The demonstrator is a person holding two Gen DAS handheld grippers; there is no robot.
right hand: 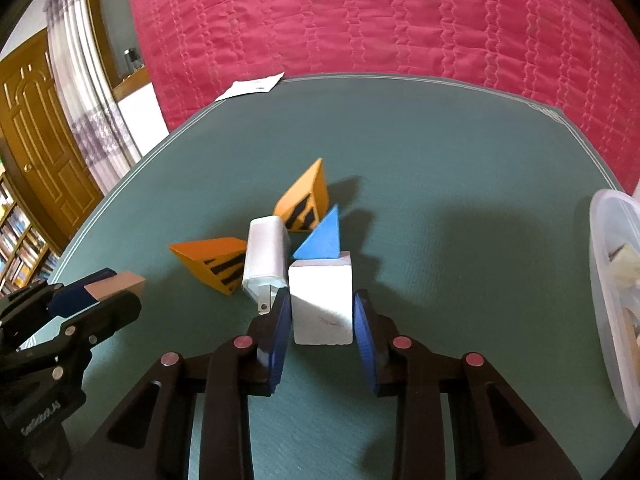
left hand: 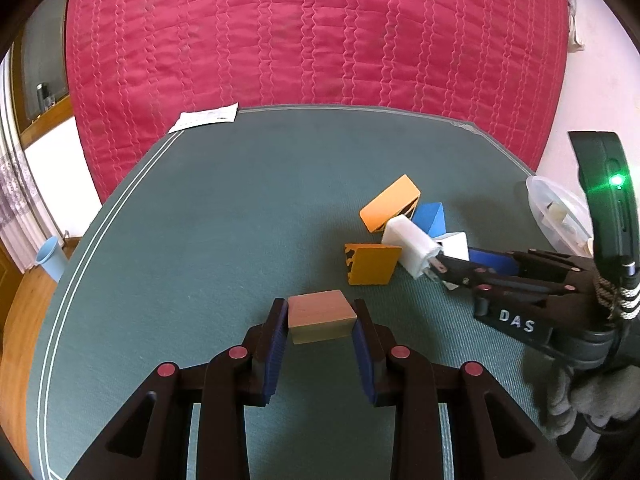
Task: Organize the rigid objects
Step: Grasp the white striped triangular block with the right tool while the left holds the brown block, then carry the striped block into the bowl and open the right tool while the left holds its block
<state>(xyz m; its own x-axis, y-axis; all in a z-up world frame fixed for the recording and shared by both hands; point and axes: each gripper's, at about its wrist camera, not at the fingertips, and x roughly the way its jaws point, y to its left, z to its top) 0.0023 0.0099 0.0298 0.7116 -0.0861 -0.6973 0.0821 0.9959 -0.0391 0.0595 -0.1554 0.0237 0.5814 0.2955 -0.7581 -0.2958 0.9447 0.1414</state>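
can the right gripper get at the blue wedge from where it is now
Probably not directly. The right gripper has the white block between its pads, and the blue wedge sits just behind that block, with the white charger close on its left. It would likely need to clear the block first.

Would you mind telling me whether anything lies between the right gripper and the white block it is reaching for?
Nothing does: the white block already sits between the right gripper's fingers. The white charger lies just beside the left finger, its prongs nearly touching it.
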